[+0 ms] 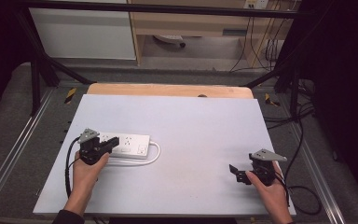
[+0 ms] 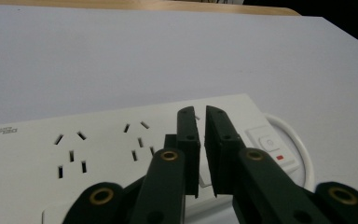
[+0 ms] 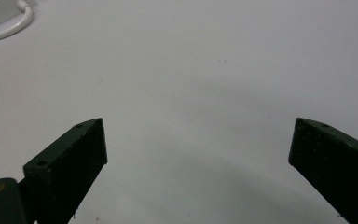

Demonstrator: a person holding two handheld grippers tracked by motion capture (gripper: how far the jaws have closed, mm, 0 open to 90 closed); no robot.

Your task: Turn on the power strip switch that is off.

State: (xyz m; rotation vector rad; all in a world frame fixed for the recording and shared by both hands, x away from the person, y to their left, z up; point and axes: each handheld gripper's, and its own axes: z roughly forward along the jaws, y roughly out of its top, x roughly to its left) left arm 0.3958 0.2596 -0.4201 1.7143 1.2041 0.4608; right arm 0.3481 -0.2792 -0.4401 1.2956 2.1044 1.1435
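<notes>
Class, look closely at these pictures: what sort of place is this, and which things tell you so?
Probably a lab or workshop bench set up for recording. A black metal frame surrounds the white table, cables trail across the floor, and a person holds a claw tool in each hand beside a white power strip.

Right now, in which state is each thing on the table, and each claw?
Power strip: lies flat, sockets up, nothing plugged into the sockets that show.
Switch on the strip: on or off, cannot tell.
White cable: curves in a loop at the strip's end.
Left claw: nearly shut, narrow gap, over the strip, holding nothing.
Right claw: wide open, empty, over bare white table.
</notes>
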